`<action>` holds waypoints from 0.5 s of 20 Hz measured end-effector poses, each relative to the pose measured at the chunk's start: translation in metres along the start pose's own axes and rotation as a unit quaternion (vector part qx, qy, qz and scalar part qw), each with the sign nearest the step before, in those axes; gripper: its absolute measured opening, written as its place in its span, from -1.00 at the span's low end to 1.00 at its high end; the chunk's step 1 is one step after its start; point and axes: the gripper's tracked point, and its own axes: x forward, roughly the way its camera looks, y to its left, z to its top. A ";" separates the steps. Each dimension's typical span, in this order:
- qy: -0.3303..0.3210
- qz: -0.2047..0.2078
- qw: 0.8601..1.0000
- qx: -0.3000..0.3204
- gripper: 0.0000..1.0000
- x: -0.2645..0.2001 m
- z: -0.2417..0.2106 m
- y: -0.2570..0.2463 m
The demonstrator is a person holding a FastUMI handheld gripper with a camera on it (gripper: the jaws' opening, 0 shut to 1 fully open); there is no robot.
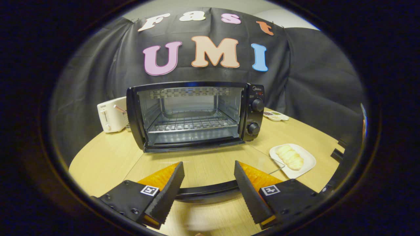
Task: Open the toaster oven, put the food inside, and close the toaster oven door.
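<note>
Black toaster oven [197,114] stands open on a round pale wooden table [108,157], its glass door [210,167] folded flat toward the gripper [209,170].

The ridged fingers are spread, grasping nothing, above the door's curved handle. Pale sliced food [290,156] lies on a white square plate [308,165] beside the oven; a white toaster [111,115] stands at its other side.

The gripper [208,170] has serrated fingers [170,193], screwed mounts and square coded markers [149,190]
</note>
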 end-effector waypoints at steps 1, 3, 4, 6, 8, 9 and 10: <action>0.003 0.002 1.000 0.004 0.95 0.001 -0.003 -0.001; 0.008 0.005 1.000 0.008 0.95 0.004 -0.006 0.000; 0.007 0.005 1.000 0.008 0.95 0.003 -0.008 0.000; 0.011 0.005 1.000 0.007 0.95 0.004 -0.009 0.000; 0.015 0.008 1.000 0.006 0.95 0.007 -0.010 0.000; 0.016 0.009 1.000 0.005 0.95 0.008 -0.010 0.001; 0.015 0.011 1.000 0.004 0.95 0.007 -0.011 0.001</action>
